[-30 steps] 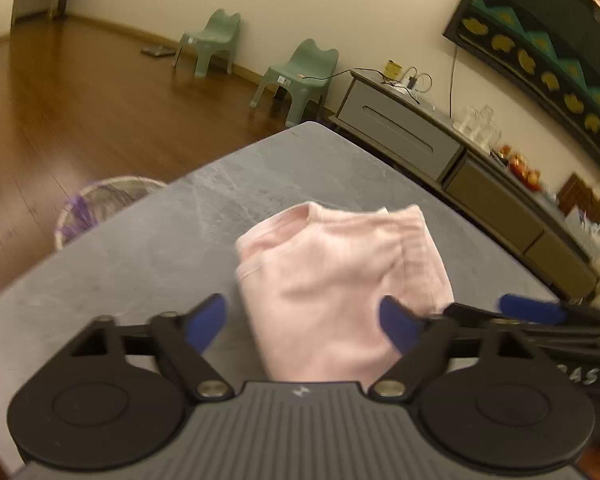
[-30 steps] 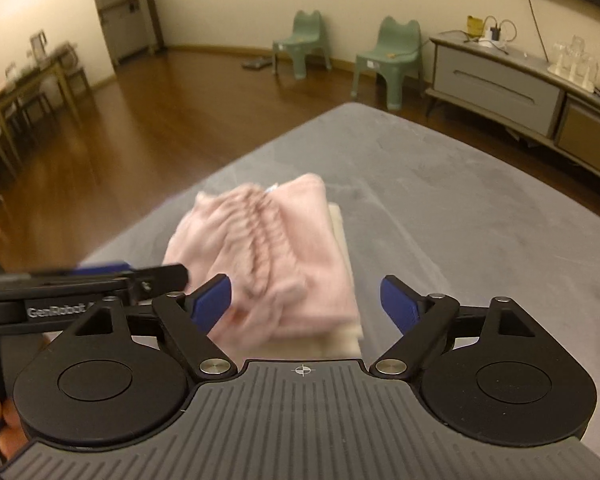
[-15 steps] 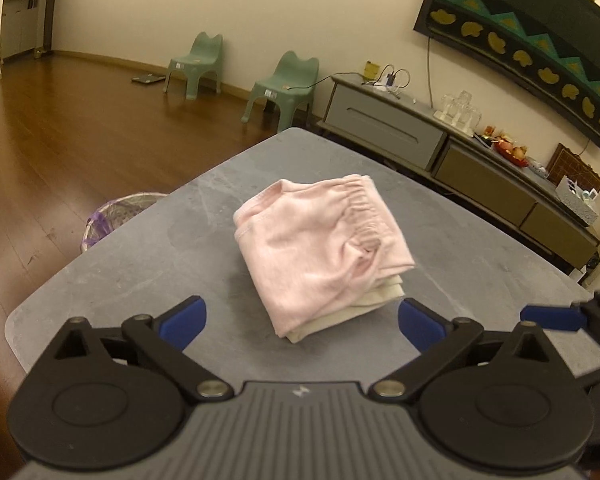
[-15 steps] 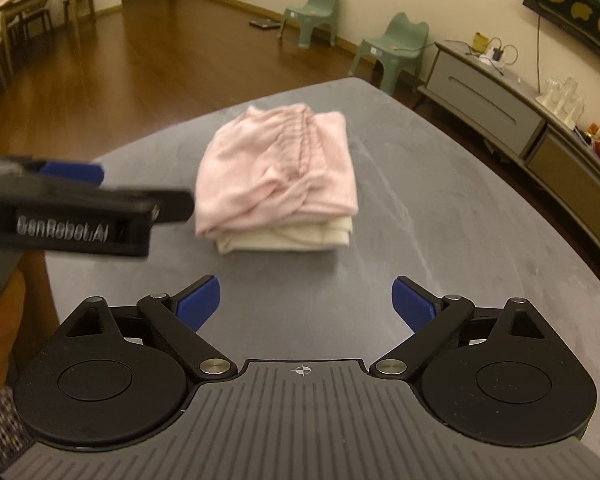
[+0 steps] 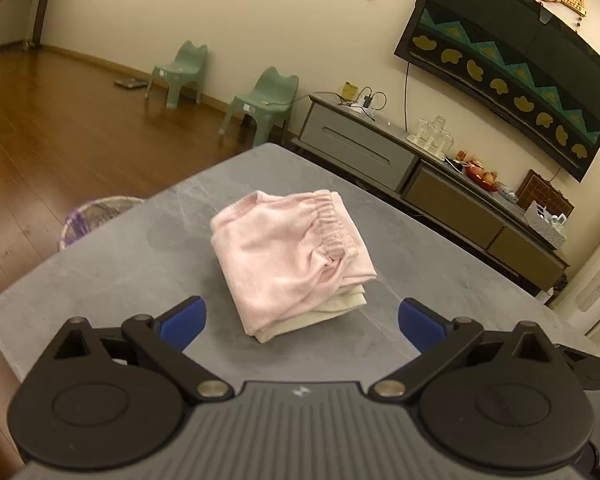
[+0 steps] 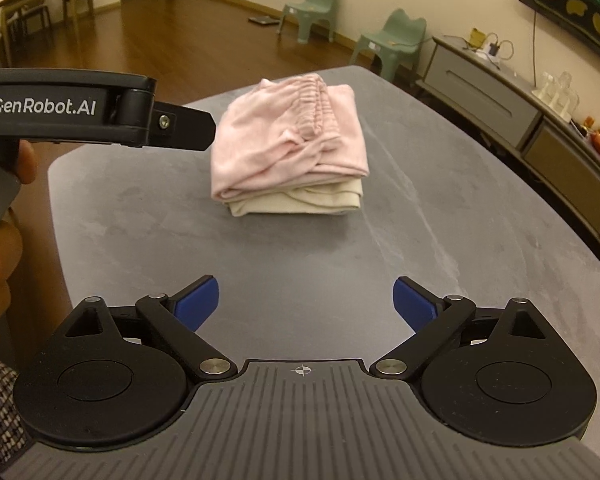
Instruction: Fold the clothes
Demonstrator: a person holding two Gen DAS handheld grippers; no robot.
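Note:
A folded pink garment [image 5: 288, 264] [image 6: 288, 140] with a gathered waistband lies on top of a folded cream garment [image 5: 332, 308] [image 6: 300, 200], making a small stack in the middle of the grey table [image 5: 120, 264] [image 6: 300, 256]. My left gripper [image 5: 302, 322] is open just short of the stack's near edge, with nothing between its blue pads. My right gripper [image 6: 306, 300] is open too, farther back over bare table, and holds nothing. In the right wrist view the left gripper's black body [image 6: 100, 112] reaches in from the left, held by a hand [image 6: 0, 240].
A woven basket [image 5: 96, 216] stands on the wooden floor beyond the table's left edge. Two green chairs [image 5: 268, 100] and a long grey cabinet [image 5: 420, 172] line the far wall. The table's rounded edge [image 6: 56, 184] runs close on the left.
Both grippers have drawn back from the stack and their jaws stand wider. The pink garment, earlier right between the fingers, now lies free on the cream one.

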